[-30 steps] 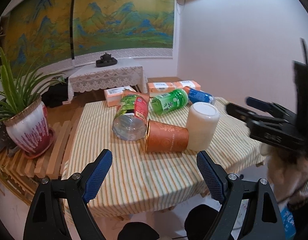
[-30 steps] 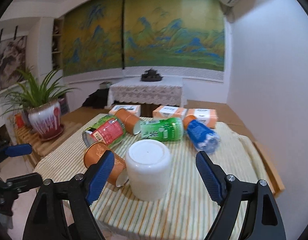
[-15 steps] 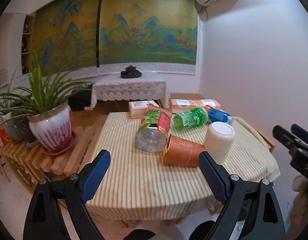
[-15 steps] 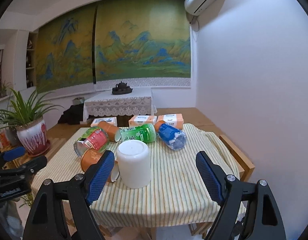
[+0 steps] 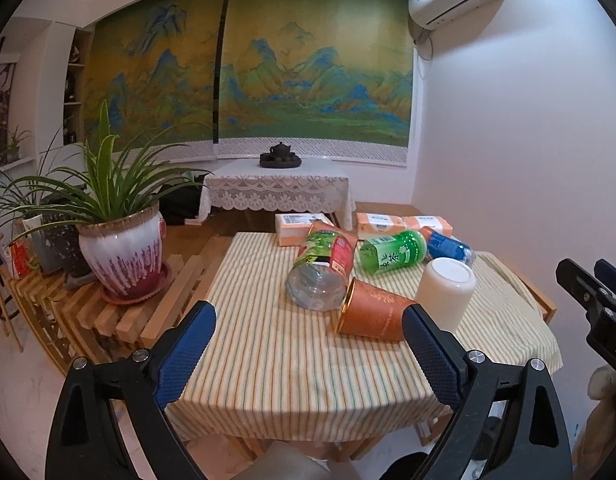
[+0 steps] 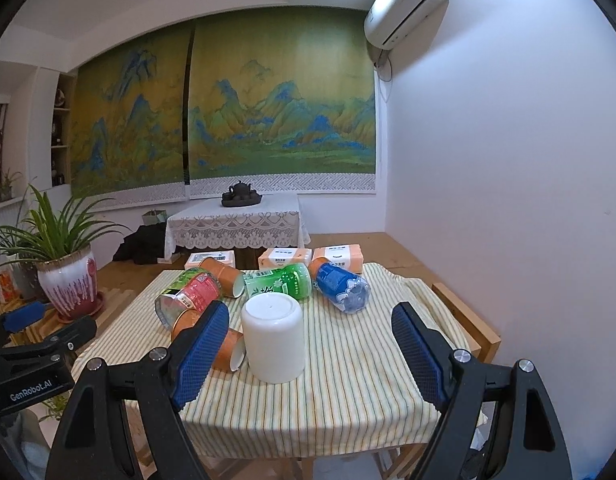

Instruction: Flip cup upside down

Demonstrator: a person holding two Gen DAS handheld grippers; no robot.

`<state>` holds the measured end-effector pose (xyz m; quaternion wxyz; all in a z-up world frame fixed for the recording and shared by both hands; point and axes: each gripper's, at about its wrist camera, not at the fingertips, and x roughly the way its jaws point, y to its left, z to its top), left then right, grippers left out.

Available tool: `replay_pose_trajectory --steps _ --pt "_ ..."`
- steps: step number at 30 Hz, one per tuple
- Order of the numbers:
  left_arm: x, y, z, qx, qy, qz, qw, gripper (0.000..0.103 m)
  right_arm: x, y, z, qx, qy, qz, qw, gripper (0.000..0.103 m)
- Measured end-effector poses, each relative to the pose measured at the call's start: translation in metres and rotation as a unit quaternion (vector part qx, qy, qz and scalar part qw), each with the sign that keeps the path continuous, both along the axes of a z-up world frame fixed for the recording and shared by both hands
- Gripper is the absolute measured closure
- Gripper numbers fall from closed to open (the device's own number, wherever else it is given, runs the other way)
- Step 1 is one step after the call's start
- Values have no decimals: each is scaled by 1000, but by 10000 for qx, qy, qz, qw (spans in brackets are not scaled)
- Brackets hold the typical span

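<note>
On the striped table (image 6: 348, 368), base-up white cup (image 6: 273, 338) standing axis vertical, touching an orange cup (image 5: 372, 314) lying beside it, just ahead of the spread, empty right claw (image 6: 308, 354), nearer than the equally spread, empty left claw (image 5: 308, 354).

My two handheld grippers share one build — black plastic frames with triangular cut-outs and round silver screws at the joints. My left gripper (image 5: 308, 350) carries blue pads (image 5: 186, 354) with a fine diamond texture, as does my right gripper (image 6: 310, 354). White lettering on the left one's side reads "GenRobot.AI" — seen from my right camera.
</note>
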<state>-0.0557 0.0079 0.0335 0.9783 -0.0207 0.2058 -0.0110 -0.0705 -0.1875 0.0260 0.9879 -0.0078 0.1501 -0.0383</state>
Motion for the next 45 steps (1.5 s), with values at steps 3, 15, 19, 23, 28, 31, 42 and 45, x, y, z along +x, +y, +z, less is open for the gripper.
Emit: replay_pose_trajectory --steps 3,15,19,23,28,31,42,45 --pt "1 0 0 0 -26 22 10000 7 0 1 0 -18 -10 -16 10000 23" --pt "-3 -2 4 -34 -196 61 9998 4 3 -1 -2 -32 13 -57 10000 23" --pt "-4 -2 6 -34 -205 66 9998 4 3 -1 -2 -55 12 -60 10000 23" --pt "-4 -3 6 -13 -219 60 9997 4 3 -1 -4 -28 27 -60 10000 23" --pt "-6 -3 7 23 -285 100 9995 4 3 -2 -7 -1 15 -77 10000 23" --pt "-7 -3 9 26 -338 131 9993 4 3 -2 -7 4 14 -72 10000 23" --pt "-6 -4 10 45 -346 125 9993 2 4 -3 -8 10 58 -74 10000 23" --pt "-6 -5 10 59 -342 114 9993 2 4 -3 -8 12 60 -69 10000 23"
